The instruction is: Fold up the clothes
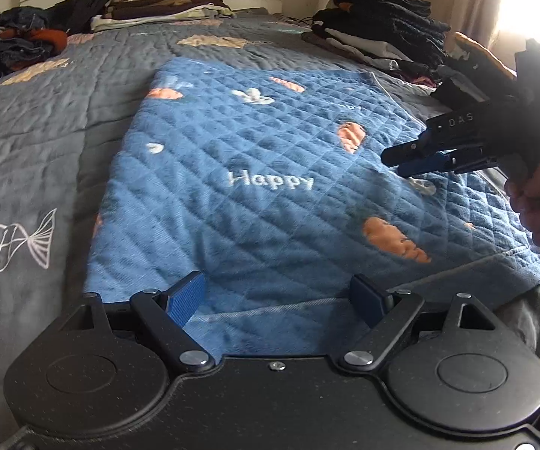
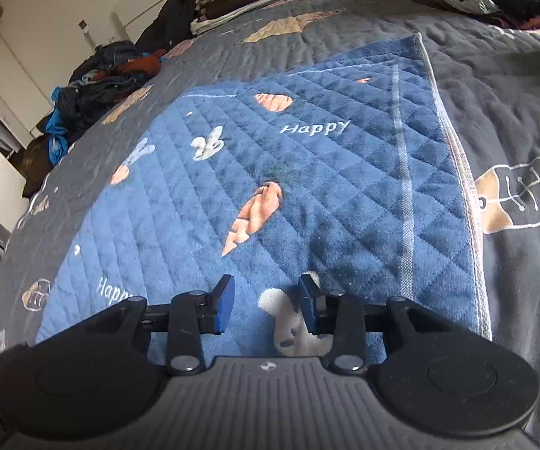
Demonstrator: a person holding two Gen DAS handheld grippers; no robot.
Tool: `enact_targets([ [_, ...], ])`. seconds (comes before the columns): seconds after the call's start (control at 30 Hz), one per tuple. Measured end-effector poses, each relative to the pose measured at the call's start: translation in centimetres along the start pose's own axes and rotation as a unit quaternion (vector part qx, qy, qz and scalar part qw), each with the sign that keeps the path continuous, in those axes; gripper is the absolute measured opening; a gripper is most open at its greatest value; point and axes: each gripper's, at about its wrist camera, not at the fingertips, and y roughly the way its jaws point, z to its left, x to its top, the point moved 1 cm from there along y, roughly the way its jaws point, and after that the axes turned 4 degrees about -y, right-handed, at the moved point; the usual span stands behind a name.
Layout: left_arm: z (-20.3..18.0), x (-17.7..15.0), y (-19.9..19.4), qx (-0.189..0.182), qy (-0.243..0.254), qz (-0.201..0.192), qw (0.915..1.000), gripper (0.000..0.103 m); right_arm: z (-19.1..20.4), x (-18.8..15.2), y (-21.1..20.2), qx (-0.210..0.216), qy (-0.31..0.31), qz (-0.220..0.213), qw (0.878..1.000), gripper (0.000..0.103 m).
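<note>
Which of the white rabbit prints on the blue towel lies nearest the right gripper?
The rabbit directly below the right gripper, partly hidden by its fingers. The other rabbit sits farther up the blue towel.

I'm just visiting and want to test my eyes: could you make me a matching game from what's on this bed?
Things:
1. blue quilted towel with carrots
2. grey bedspread with fish-bone drawings
3. neat stack of brown and beige folded clothes
4. unsorted heap of dark clothes

Places:
A. far edge, middle
B. spread flat, centre
C. far left corner
D. covering the bed

Pairs: 1-B, 2-D, 3-A, 4-C
</note>
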Motion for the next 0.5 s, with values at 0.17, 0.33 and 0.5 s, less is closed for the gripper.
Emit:
enact_targets([
  [0.17, 3.9, -0.6, -2.1, 0.054, -0.033, 0.001, 0.998, 0.083, -1.5, 0.5, -0.5, -0.013, 0.004, -0.013, 1.0, 0.036],
  [0.33, 6.1, -0.4, -4.9, 0.077, -0.054, -0.019, 0.9954, 0.082, -1.7, 1.5, -1.4, -0.016, 0.0, -0.039, 0.999, 0.036],
  [0.5, 4.7, 0.1, -7.7, 0.033, -0.045, -0.062, 0.9965, 0.083, -1.9, 2.4, -2.3, -0.019, -0.005, -0.064, 0.998, 0.037],
])
